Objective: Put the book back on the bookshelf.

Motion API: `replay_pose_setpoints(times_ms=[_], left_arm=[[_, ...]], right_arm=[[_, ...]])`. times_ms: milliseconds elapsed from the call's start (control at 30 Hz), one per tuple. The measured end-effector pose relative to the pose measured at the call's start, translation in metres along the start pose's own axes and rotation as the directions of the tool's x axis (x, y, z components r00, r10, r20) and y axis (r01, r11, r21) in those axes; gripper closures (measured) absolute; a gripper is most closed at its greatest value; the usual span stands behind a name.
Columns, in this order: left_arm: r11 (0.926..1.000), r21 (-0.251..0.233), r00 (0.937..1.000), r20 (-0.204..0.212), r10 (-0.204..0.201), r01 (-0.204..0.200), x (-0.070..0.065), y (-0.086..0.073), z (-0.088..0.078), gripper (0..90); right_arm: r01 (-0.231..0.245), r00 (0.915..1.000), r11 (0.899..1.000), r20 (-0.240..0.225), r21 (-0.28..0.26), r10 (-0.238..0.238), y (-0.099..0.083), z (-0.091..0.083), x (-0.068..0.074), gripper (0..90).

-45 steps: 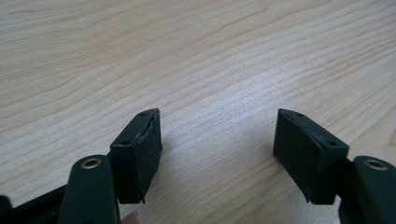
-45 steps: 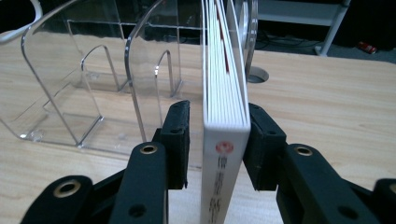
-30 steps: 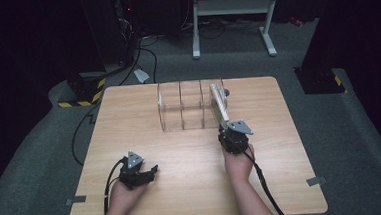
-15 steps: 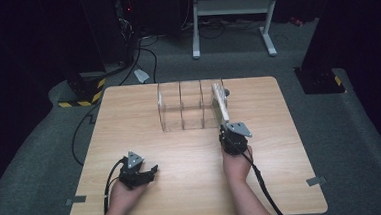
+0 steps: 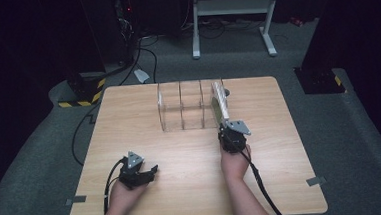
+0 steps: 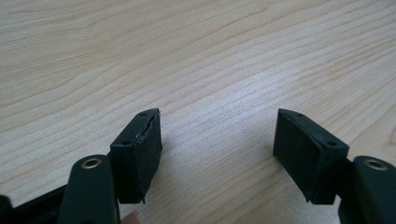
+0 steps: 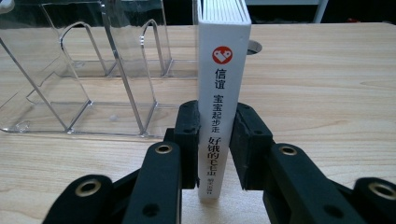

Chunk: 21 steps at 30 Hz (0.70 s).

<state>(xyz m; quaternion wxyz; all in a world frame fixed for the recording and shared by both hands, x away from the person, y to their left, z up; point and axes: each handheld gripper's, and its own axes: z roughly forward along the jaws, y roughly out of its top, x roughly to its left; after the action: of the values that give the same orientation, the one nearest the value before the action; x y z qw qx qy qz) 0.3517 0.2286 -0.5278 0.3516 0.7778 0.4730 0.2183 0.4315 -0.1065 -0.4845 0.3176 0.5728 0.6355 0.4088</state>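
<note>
The wooden table (image 5: 128, 111) carries a clear acrylic file rack (image 5: 186, 110) at its far middle, its dividers standing upright and its slots bare. At the rack's right end stands a white book (image 7: 223, 70), upright on its lower edge with the spine toward the person, just beside the rack's outermost divider (whether it touches that divider the pictures don't settle). The right gripper (image 7: 214, 140) has just been closing, and the right gripper view shows its black jaws pinched on the lower part of the book's spine, one pad on each cover. The left gripper (image 6: 215, 149) rests low on the near left of the table, well apart from the rack, jaws spread wide with nothing but bare wood between them.

By my reading the step in hand is the grasp itself: the book is freshly clamped and not yet lifted. The next move probably calls for raising it clear of the table while keeping it vertical, then steering it along the rack to whichever slot is meant, edge first between two dividers. The grip sits low on a tall book, so a tilt at the top is the thing to watch
</note>
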Motion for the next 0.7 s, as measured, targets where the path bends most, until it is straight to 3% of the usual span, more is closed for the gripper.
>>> replay_pose_setpoints(times_ms=[367,700], left_arm=[[1.0,0.0,1.0,0.0,-0.002,0.002,0.0,0.0,0.0,32.5],[1.0,0.002,1.0,0.001,0.0,0.0,0.0,0.0,0.0,32.5]], right_arm=[[0.038,0.9967,0.999,-0.072,0.014,-0.037,0.003,-0.006,-0.01,55.9],[0.076,0.9872,0.997,-0.14,-0.007,-0.076,0.001,-0.019,-0.023,55.1]])
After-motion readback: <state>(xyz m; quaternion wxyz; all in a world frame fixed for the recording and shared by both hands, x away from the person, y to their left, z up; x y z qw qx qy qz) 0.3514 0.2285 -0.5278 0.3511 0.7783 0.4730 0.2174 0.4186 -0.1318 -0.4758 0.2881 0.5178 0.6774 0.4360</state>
